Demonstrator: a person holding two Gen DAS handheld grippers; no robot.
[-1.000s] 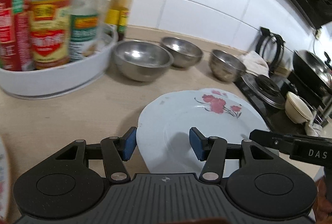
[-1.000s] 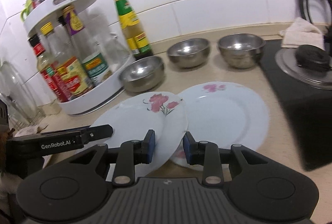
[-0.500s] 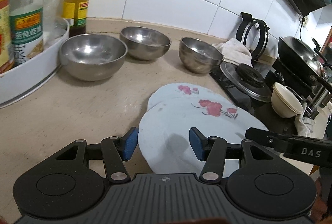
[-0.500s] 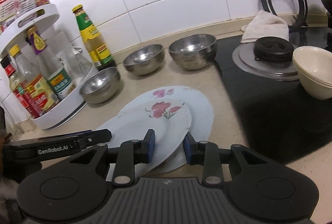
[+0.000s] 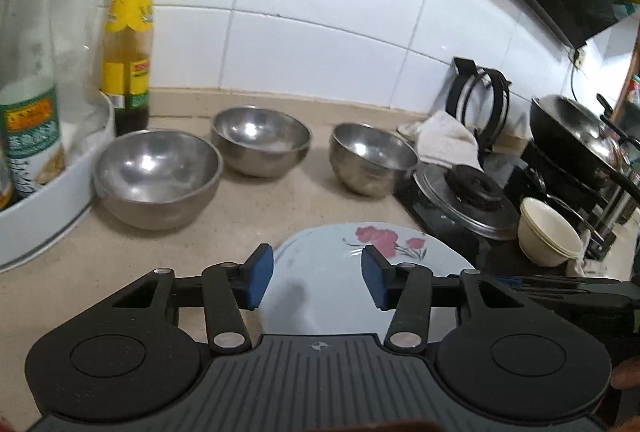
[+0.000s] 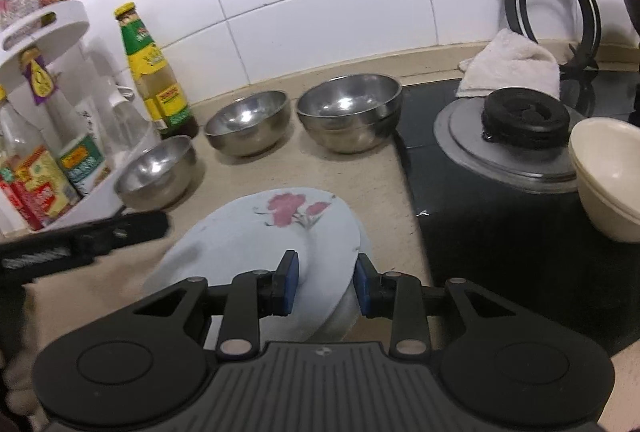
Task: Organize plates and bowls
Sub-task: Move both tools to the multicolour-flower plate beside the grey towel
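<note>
Right up front, the right gripper (image 6: 325, 286) grips the top plate (image 6: 256, 244) by its near rim: the rim runs between the two blue pads, which stand narrowly apart on it, and the plate tilts above the counter (image 6: 372, 183). Under it lies the lower plate (image 6: 363, 238), only its right edge and a grey sliver showing, so the flowered pair is nearly stacked beside the stove (image 6: 480, 216). From the other side, the left gripper (image 5: 318, 282) hangs over the same plate with its jaws closing; the pads are well apart with the plate between them, neither pressing on it. Beyond the plates, three steel bowls stand apart in a row toward the tiled wall: the left bowl (image 5: 158, 175) touching the white rack (image 5: 52, 207), the middle bowl (image 5: 260, 139), and the right bowl (image 5: 372, 163) just beside the stove. A green-and-yellow bottle (image 5: 130, 31) stands behind the left bowl. Stacked cream bowls (image 5: 548, 232) sit on the stove, near the burner (image 5: 472, 191).
</note>
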